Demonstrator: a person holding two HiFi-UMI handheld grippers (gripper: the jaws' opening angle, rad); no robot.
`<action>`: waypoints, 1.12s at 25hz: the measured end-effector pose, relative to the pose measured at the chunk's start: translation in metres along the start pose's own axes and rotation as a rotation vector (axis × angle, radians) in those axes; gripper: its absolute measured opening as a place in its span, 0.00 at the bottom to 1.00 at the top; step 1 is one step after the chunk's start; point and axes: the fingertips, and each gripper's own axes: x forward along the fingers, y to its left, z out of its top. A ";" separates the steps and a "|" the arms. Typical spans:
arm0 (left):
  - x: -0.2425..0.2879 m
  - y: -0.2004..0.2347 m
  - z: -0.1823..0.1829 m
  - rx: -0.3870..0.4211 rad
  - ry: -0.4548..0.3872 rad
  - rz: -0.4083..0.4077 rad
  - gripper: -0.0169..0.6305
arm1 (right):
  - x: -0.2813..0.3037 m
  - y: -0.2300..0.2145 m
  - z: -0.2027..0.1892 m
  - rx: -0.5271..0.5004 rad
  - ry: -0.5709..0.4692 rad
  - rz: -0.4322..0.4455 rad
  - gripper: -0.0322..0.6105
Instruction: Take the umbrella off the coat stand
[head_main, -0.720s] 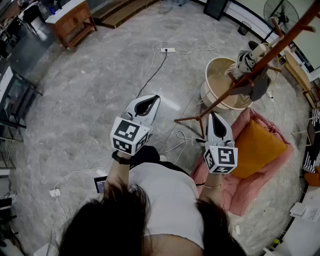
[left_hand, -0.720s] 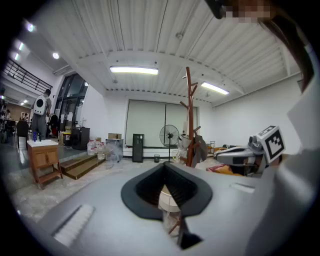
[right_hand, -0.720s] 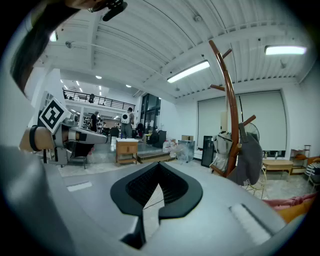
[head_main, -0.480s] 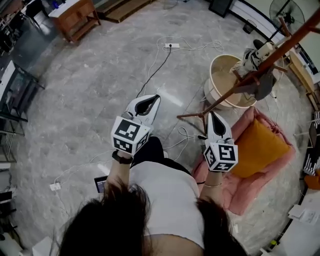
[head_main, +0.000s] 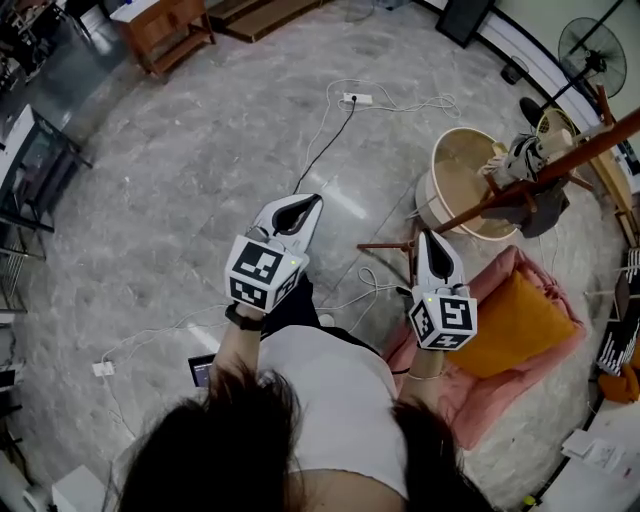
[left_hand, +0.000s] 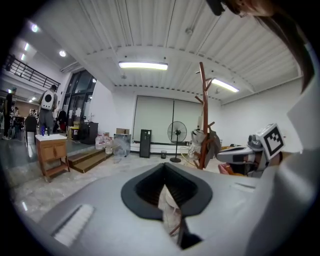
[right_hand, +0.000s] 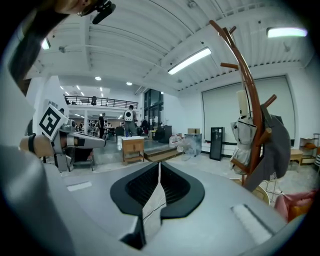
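The brown wooden coat stand (head_main: 545, 170) leans across the upper right of the head view, ahead of me and to my right. A pale folded umbrella (head_main: 518, 157) hangs on it beside a dark grey garment (head_main: 540, 207). In the right gripper view the umbrella (right_hand: 243, 131) hangs from a peg of the stand (right_hand: 250, 95), well beyond the jaws. My left gripper (head_main: 293, 213) and right gripper (head_main: 432, 243) are held side by side in front of my body, both shut and empty. The left gripper view shows the stand (left_hand: 203, 120) far off to the right.
A round beige tub (head_main: 465, 175) stands at the stand's foot. A pink mat with an orange cushion (head_main: 520, 310) lies to the right. Cables and a power strip (head_main: 357, 99) cross the marble floor. A fan (head_main: 590, 45) and a wooden table (head_main: 165, 25) stand farther off.
The head view has shifted, so the coat stand and tub now sit farther right in the picture. Both grippers stay shut and keep their places in front of me.
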 end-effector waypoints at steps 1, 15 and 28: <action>0.006 0.009 0.002 -0.004 0.000 0.003 0.12 | 0.011 0.000 0.003 0.002 0.000 0.008 0.06; 0.105 0.168 0.037 -0.014 -0.017 -0.004 0.12 | 0.199 0.006 0.059 -0.026 -0.026 0.027 0.11; 0.138 0.260 0.052 0.004 -0.022 -0.034 0.12 | 0.289 0.022 0.084 -0.007 -0.043 -0.016 0.23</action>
